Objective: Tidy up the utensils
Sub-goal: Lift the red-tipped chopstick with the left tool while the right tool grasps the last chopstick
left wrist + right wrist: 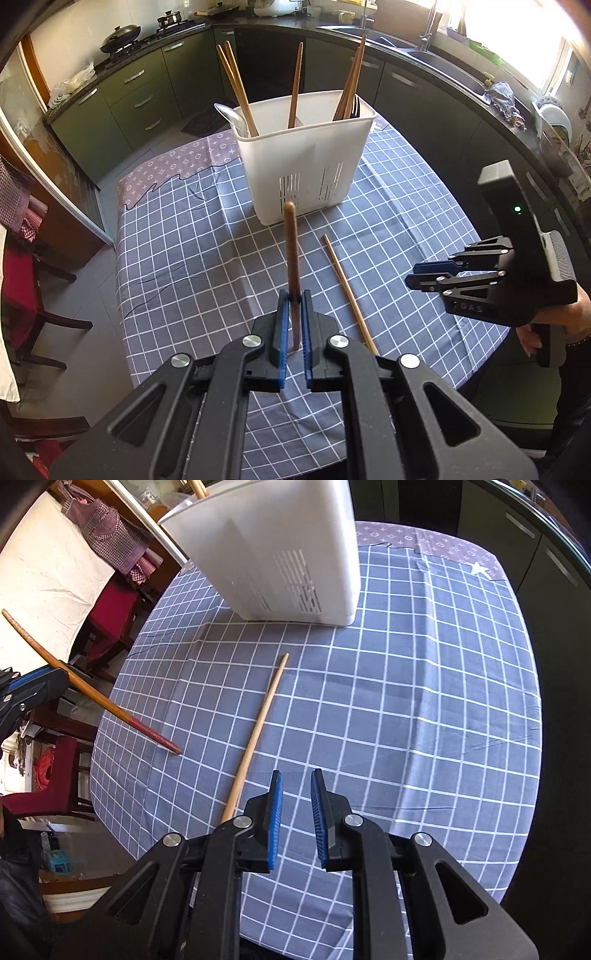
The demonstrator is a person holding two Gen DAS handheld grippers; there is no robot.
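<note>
My left gripper is shut on a brown wooden chopstick and holds it tilted above the checked tablecloth, in front of the white utensil caddy. The held chopstick also shows in the right wrist view, with the left gripper at that frame's left edge. The caddy holds several chopsticks and a spoon. A lighter chopstick lies flat on the cloth. My right gripper is open and empty just right of it, above the cloth; in the left wrist view it hovers at the right.
The table carries a grey-blue checked cloth. Dark red chairs stand at the table's left side. Green kitchen cabinets and a counter with a sink ring the far side.
</note>
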